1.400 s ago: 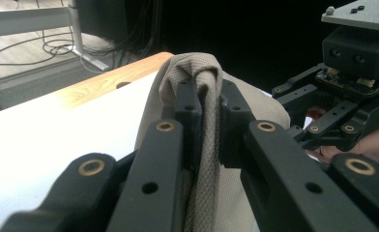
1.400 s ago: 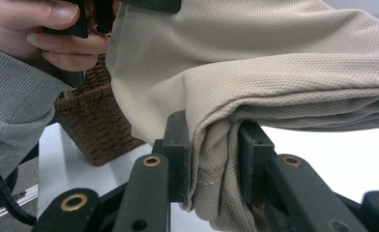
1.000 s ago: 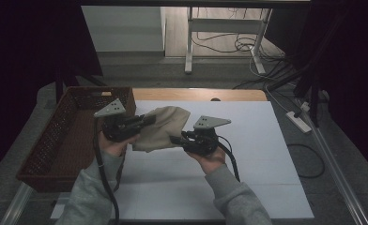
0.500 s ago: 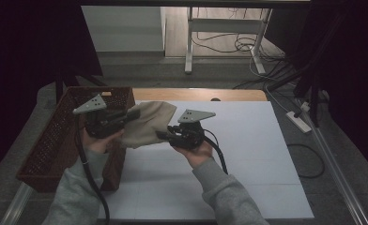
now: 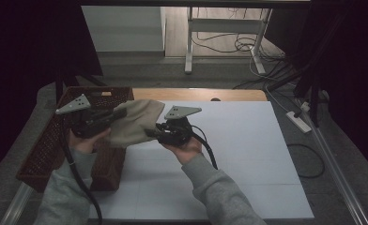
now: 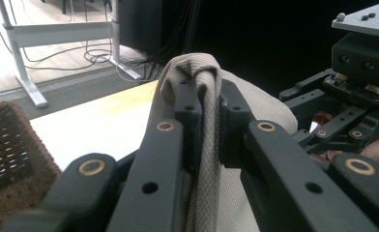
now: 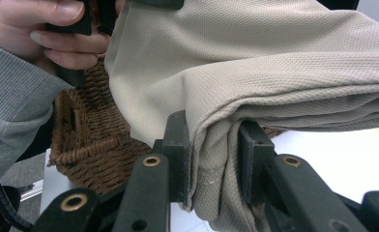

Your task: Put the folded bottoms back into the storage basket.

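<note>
Since I've got the beige folded cloth (image 5: 137, 123) pinched by both the left gripper (image 6: 208, 104) and right gripper (image 7: 211, 145), it hangs over the wicker basket (image 5: 46, 150) edge. Feels light and floppy, I'd guess, so gripping bunched folds at opposite ends beats one layer.

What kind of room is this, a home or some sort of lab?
Probably a lab or workshop: a white work table under a fixed camera, loose cables across the floor, and a metal desk frame behind it.
</note>
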`<state>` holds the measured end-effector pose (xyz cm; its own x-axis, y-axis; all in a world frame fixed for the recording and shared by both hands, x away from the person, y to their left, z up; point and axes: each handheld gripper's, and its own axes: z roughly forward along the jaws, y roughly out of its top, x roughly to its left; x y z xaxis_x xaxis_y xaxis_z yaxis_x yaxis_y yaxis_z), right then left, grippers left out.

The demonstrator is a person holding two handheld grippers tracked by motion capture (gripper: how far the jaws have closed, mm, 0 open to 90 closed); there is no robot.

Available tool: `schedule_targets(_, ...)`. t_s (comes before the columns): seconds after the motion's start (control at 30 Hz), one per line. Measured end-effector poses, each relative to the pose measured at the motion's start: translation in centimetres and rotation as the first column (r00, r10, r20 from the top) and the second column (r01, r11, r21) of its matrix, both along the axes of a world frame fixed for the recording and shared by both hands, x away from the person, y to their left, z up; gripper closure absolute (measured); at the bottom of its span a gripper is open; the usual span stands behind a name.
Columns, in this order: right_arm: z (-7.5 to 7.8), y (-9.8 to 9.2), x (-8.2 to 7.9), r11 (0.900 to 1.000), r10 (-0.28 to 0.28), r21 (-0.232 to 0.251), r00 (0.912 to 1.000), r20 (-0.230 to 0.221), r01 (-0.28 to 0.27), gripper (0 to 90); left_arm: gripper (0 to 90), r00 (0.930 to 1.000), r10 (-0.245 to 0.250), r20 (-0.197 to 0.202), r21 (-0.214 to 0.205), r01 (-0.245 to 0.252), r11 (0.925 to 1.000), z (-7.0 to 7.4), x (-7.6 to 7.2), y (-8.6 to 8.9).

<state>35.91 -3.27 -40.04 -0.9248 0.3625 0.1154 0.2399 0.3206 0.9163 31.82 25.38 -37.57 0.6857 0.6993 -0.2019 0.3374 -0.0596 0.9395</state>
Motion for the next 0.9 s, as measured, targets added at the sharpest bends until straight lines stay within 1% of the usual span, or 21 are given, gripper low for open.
schedule_targets(0.2, 0.0, 1.2, 0.2, 0.9999, 0.01, -0.004, 0.9999, -0.004, -0.01, 69.7, 81.4, 0.9999, 0.016, -0.005, 0.008, -0.016, 0.9998, 0.0, -0.1, 0.9)
schedule_targets(0.37, 0.1, 2.2, 0.3, 0.9998, 0.018, 0.0, 0.9998, -0.005, -0.018, 69.8, 81.4, 0.9996, 0.028, -0.007, 0.005, -0.028, 0.9996, 0.0, -0.2, 1.8)
schedule_targets(0.6, 0.0, 3.4, 0.5, 0.9999, 0.017, 0.001, 0.9998, -0.006, -0.017, 69.7, 81.4, 0.9989, 0.046, -0.012, 0.012, -0.046, 0.9989, 0.1, -0.3, 2.7)
schedule_targets(0.9, 0.5, 5.1, 0.7, 0.9995, 0.031, 0.002, 0.9995, 0.004, -0.031, 69.8, 81.4, 0.9974, 0.072, -0.007, 0.014, -0.072, 0.9973, 0.5, -0.6, 4.4)
